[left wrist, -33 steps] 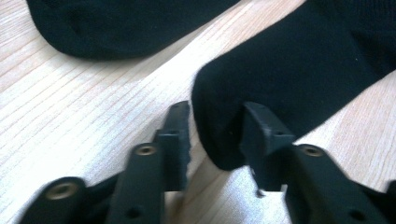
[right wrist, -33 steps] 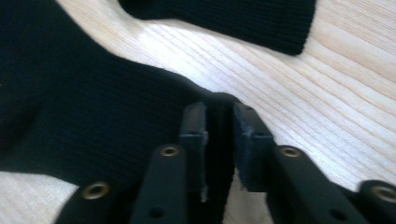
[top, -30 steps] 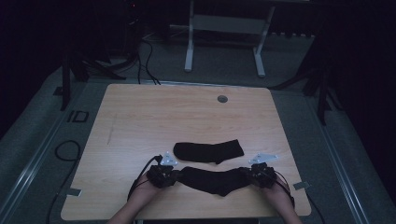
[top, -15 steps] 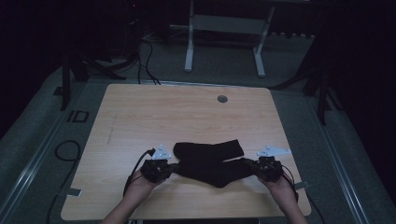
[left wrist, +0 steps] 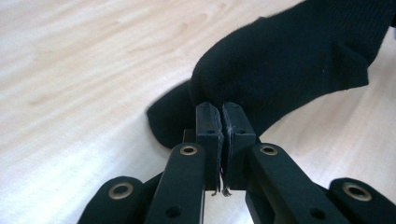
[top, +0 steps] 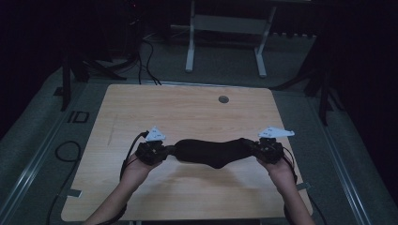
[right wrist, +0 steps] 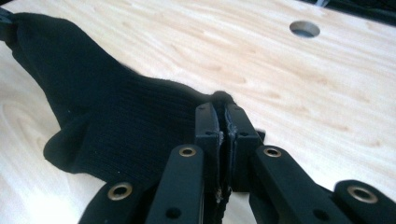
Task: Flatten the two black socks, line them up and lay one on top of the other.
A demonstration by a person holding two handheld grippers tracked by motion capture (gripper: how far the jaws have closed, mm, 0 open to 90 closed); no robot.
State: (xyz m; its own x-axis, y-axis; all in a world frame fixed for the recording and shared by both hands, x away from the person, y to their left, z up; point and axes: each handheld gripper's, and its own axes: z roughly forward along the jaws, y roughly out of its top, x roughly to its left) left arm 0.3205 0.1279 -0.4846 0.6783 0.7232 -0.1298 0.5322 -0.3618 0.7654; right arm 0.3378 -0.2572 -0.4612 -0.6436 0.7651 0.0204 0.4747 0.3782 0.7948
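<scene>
socks seemed to be the job here: one black sock (top: 211, 152) hung stretched between the two grippers, just above the worktop (top: 187, 112), toward six o'clock on the wood. at nine o'clock of the sock, the left gripper (top: 162, 151) had its jaws clamped on one end; the left gripper view showed them pressed together with black knit (left wrist: 289, 60) pinched between. at three o'clock, the right gripper (top: 257, 147) was clamped on the other end in the same way (right wrist: 130, 130). judging by this, the carrying step was in hand; the next move probably called for lowering the sock flat before letting go. no container stood on the worktop; a round cable hole (top: 224, 99) sat near twelve o'clock.
</scene>
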